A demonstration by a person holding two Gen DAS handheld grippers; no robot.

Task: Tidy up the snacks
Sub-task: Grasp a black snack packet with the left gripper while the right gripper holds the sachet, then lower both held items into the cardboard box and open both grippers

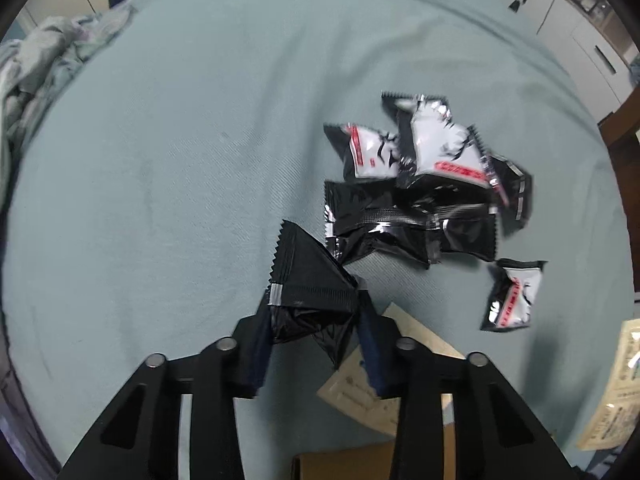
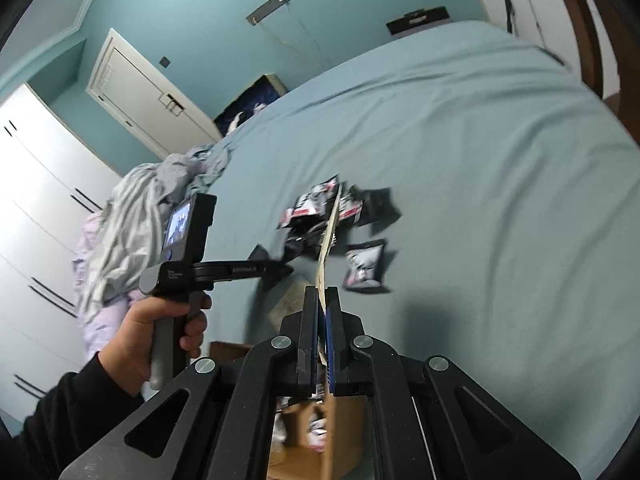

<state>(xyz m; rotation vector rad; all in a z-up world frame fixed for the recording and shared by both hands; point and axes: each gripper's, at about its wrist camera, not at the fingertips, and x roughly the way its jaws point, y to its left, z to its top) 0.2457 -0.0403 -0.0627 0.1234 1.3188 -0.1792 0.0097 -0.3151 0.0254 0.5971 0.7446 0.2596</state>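
My left gripper [image 1: 314, 308] points down at the teal bed [image 1: 180, 160] and is shut on a black snack packet [image 1: 304, 264] with a saw-tooth edge, its fingers pressing both sides. Just right of it lies a pile of black-and-white snack packets [image 1: 420, 184], and one packet [image 1: 514, 296] lies apart. In the right wrist view my right gripper [image 2: 321, 294] is shut on a thin beige packet [image 2: 330, 236], seen edge-on above the pile [image 2: 312, 212]. The left gripper [image 2: 272, 270] shows there too, held by a hand [image 2: 136, 340].
An open cardboard box [image 2: 304, 432] sits below the right gripper, its edge [image 1: 344, 460] at the bottom of the left view. Two flat beige packets [image 1: 384, 380] [image 1: 616, 384] lie on the bed. Crumpled bedclothes [image 2: 136, 232] are heaped at the left. White wardrobes [image 2: 40, 200] line the wall.
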